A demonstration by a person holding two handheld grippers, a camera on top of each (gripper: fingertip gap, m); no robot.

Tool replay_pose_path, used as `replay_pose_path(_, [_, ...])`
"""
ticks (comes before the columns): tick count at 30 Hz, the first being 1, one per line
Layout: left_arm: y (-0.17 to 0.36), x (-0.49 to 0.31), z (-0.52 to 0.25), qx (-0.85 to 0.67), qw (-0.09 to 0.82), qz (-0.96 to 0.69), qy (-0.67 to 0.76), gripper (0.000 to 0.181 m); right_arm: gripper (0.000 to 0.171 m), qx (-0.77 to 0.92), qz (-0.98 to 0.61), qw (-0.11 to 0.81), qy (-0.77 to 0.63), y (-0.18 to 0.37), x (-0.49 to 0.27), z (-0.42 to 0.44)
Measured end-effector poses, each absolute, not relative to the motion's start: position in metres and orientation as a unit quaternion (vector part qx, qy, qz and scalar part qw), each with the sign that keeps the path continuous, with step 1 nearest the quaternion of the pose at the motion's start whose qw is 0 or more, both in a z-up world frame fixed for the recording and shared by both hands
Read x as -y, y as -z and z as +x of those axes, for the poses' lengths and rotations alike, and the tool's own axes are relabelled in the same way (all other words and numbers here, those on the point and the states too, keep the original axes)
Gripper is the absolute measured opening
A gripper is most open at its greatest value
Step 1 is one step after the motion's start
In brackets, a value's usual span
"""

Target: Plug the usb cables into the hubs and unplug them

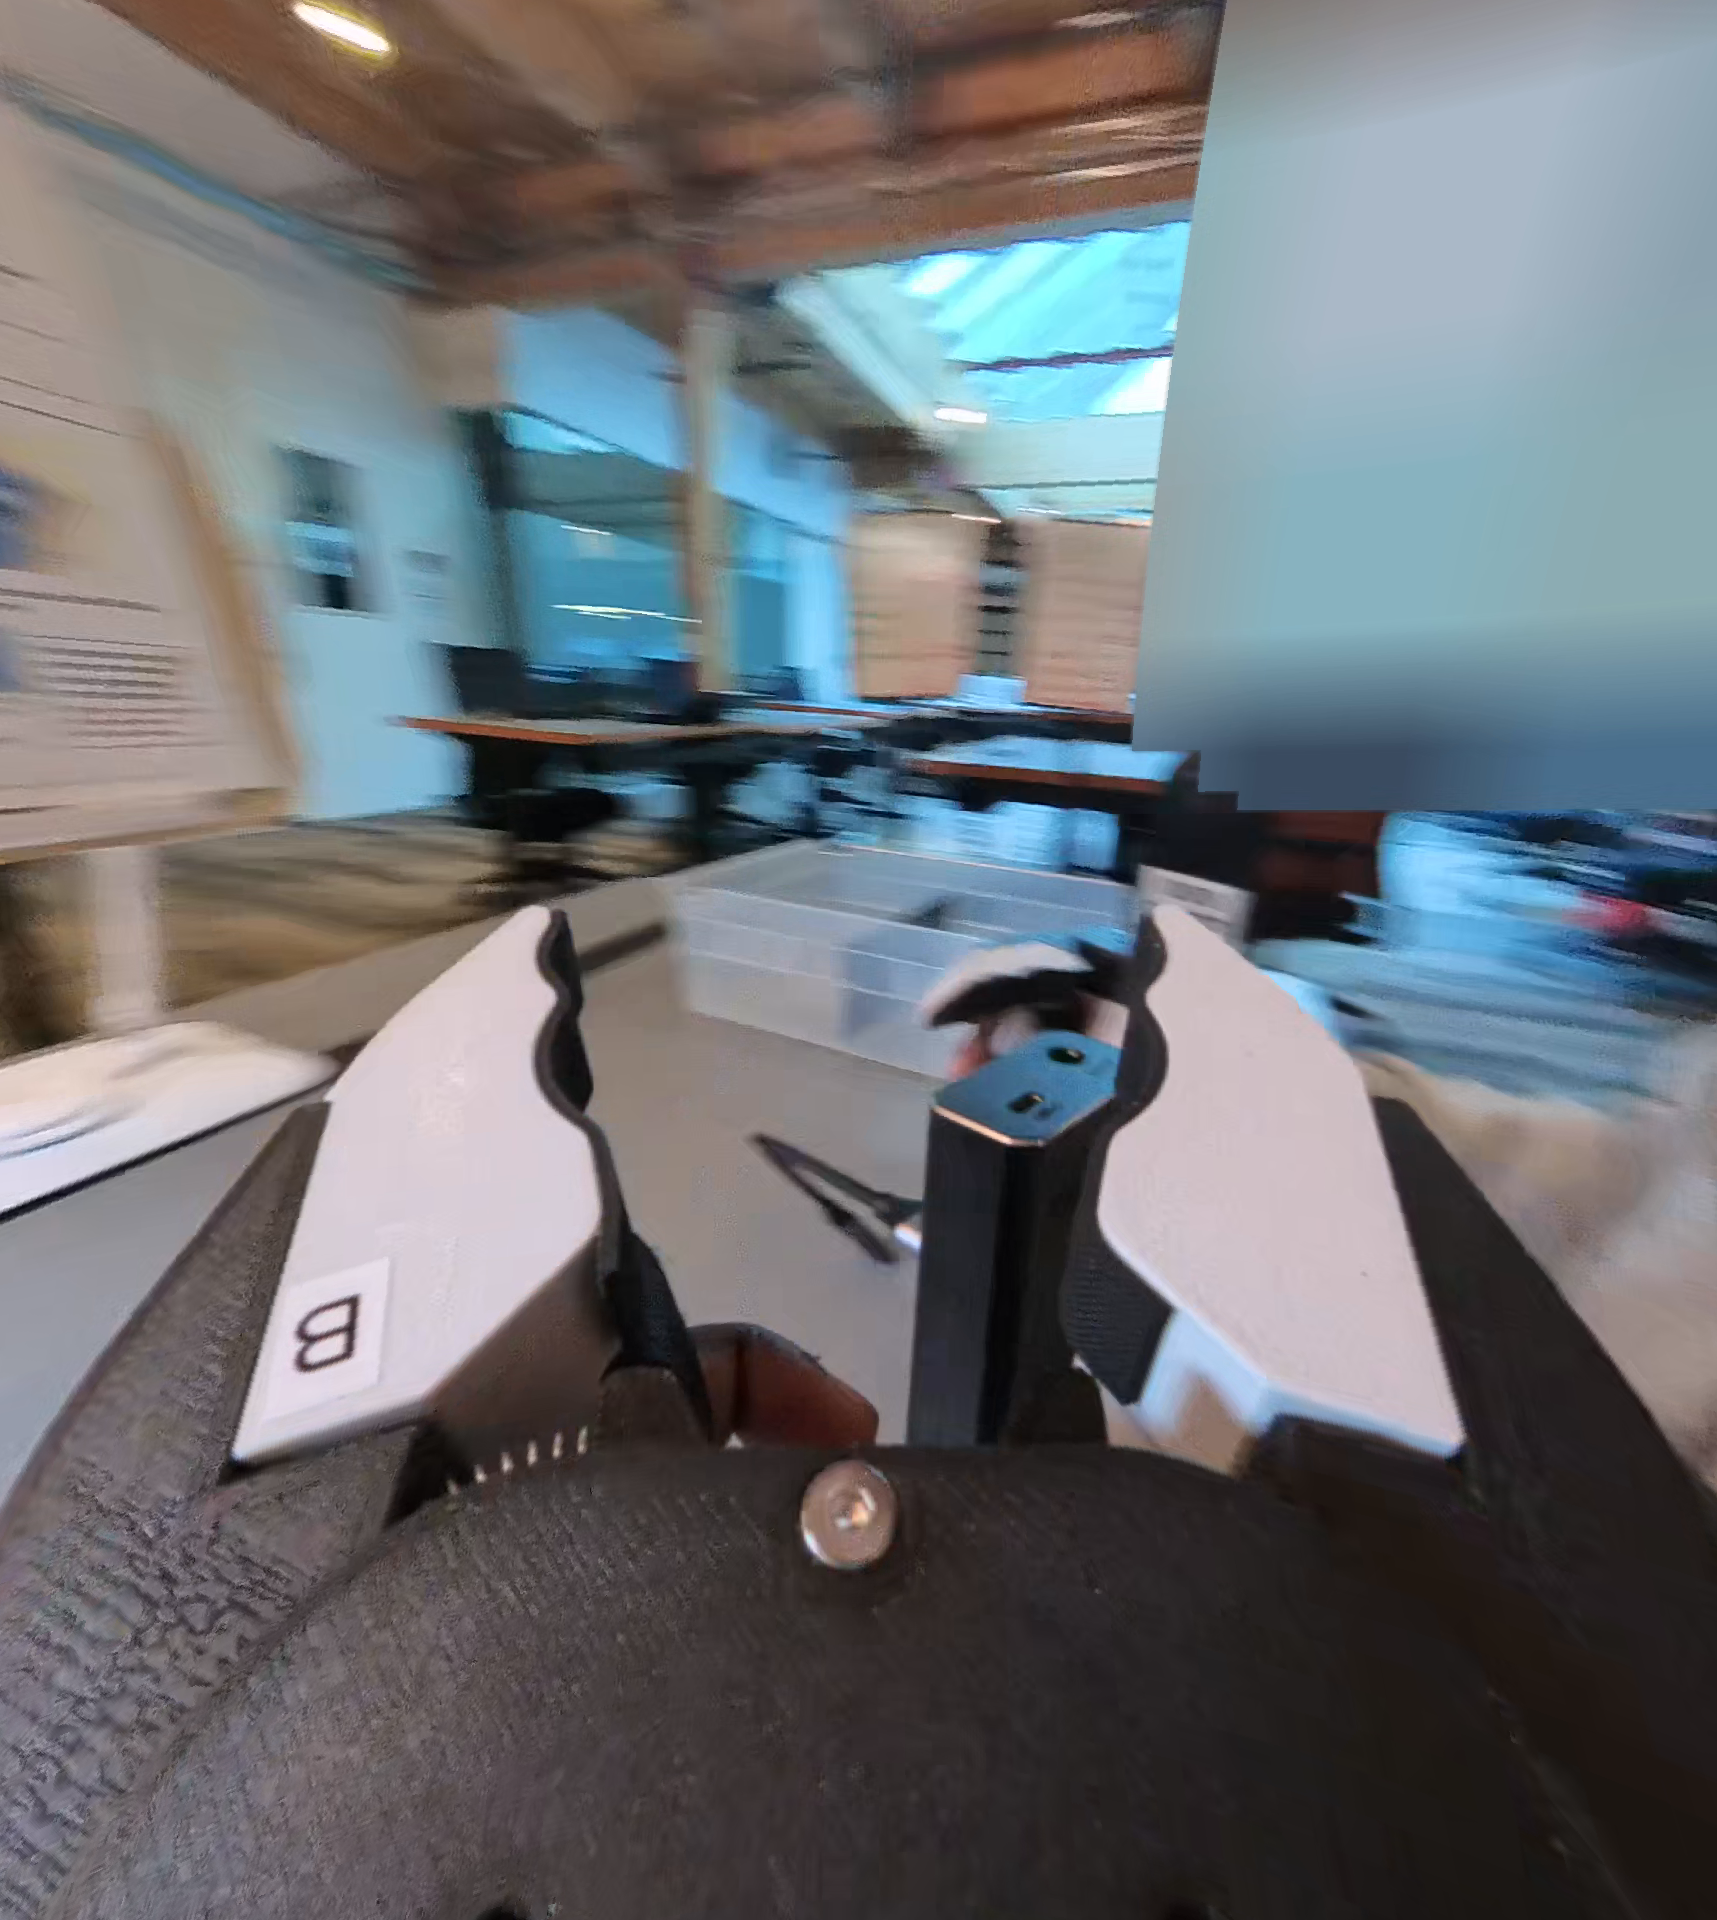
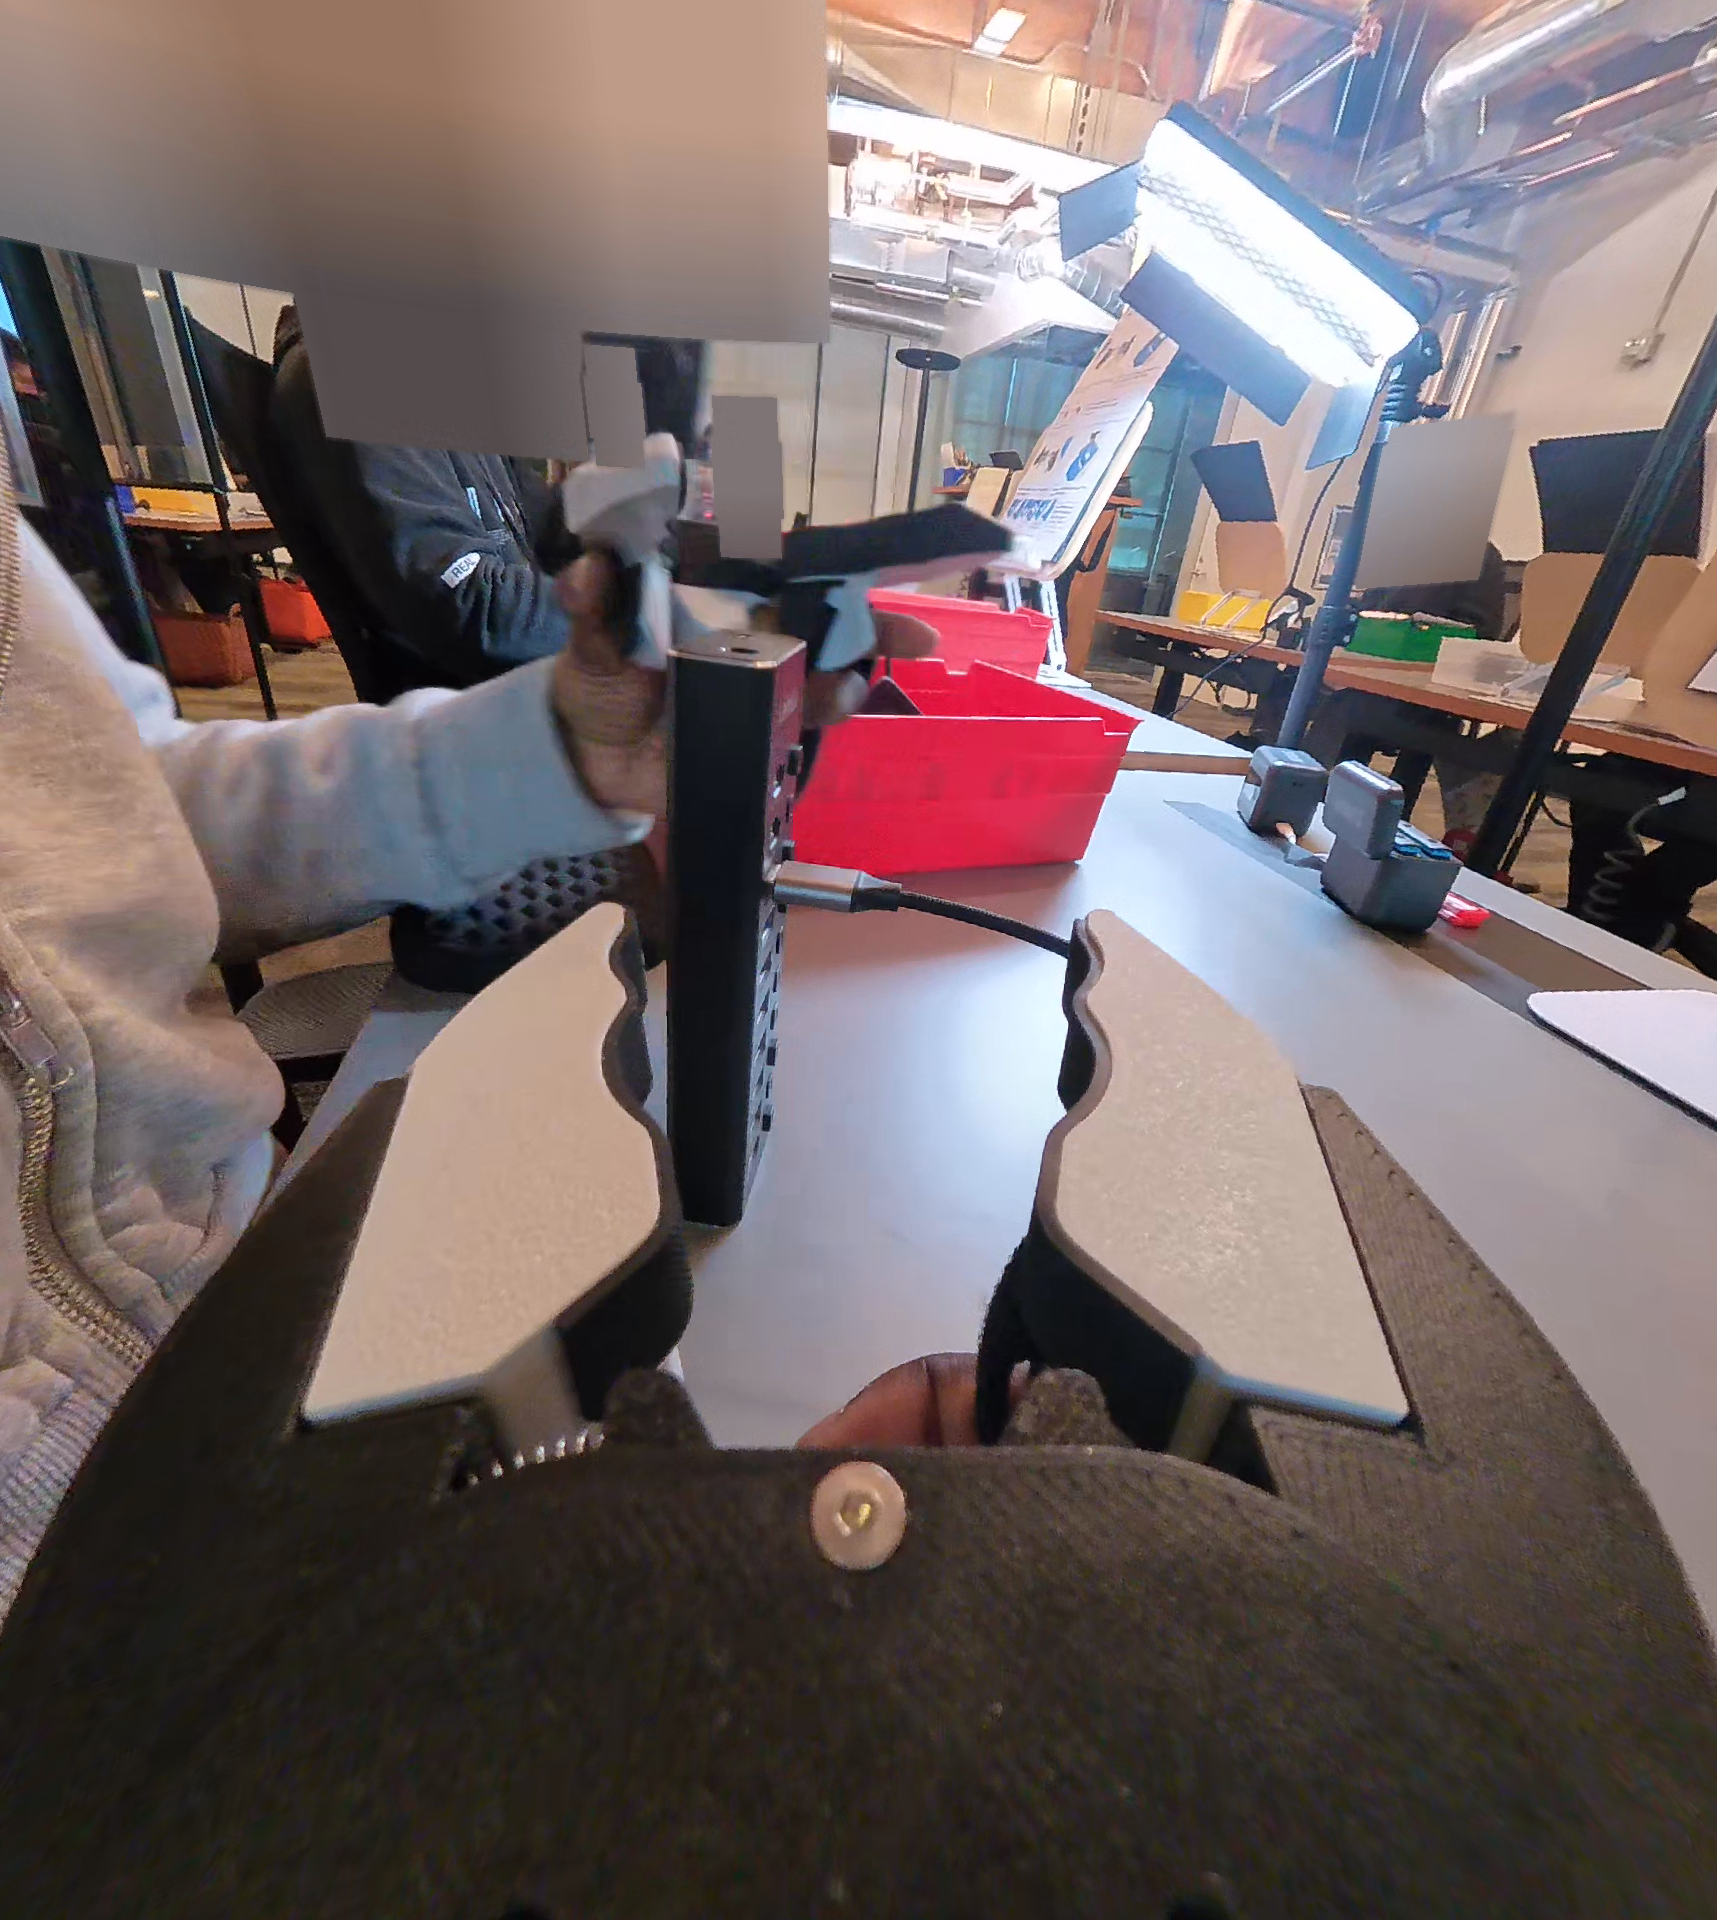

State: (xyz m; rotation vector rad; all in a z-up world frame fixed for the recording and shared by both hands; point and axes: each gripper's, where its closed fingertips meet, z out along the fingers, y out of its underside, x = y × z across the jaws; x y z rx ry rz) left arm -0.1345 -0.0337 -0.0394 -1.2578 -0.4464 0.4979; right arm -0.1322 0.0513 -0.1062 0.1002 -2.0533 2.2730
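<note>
While we work: hub (image 2: pixel 724 935) upright, cable (image 2: pixel 838 891) plugged in.
Right gripper (image 2: pixel 859 1023): wide, empty.
Left gripper (image 1: pixel 859 1039): wide; seemingly bracing hub.
Tip: we pull straight.

Bare desk (image 2: pixel 937 1091) was seen between the spread fingers of the right claw (image 2: pixel 859 997), crossed only by the braided cable (image 2: pixel 979 916) running from the upright hub (image 2: pixel 724 935) to the right finger. The left side was blocked by the hub and a grey sleeve (image 2: pixel 366 790). Farther off, the way was closed by a red bin (image 2: pixel 947 774); to the far right, chargers (image 2: pixel 1353 842) stood.

In the left wrist view, the hub (image 1: pixel 989 1226) stood against the right finger of the left claw (image 1: pixel 854 997), with open desk to its left and a clear bin (image 1: pixel 833 935) beyond.
</note>
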Motion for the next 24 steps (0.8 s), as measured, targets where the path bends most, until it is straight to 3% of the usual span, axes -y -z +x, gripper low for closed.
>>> replay_pose_path(3, [0.043,0.063,-0.128,0.348,0.679,-0.49,-0.422,0.103,0.078,0.672,0.032,0.033,-0.739,0.108,-0.05,-0.132])
replay_pose_path(5, [0.069,0.046,-0.118,0.384,0.621,-0.511,-0.454,0.108,0.078,0.678,0.036,0.032,-0.733,0.112,-0.048,-0.13])
replay_pose_path(10, [0.064,0.028,-0.115,0.37,0.59,-0.487,-0.527,0.095,0.078,0.688,0.04,0.044,-0.723,0.117,-0.046,-0.131])
replay_pose_path(12, [0.067,0.024,-0.111,0.357,0.591,-0.495,-0.527,0.093,0.077,0.681,0.034,0.028,-0.731,0.114,-0.046,-0.13])
replay_pose_path(16, [0.098,0.02,-0.111,0.378,0.576,-0.546,-0.476,0.093,0.067,0.683,0.056,-0.095,-0.722,0.119,-0.036,-0.097])
replay_pose_path(20, [0.137,0.014,-0.108,0.399,0.532,-0.596,-0.449,0.097,0.071,0.724,0.099,-0.086,-0.677,0.142,-0.026,-0.081])
replay_pose_path(22, [0.151,0.013,-0.113,0.403,0.5,-0.615,-0.457,0.087,0.071,0.732,0.1,-0.07,-0.671,0.146,-0.026,-0.085])
replay_pose_path(24, [0.154,0.011,-0.118,0.398,0.492,-0.628,-0.453,0.064,0.071,0.729,0.092,-0.064,-0.675,0.143,-0.027,-0.089])
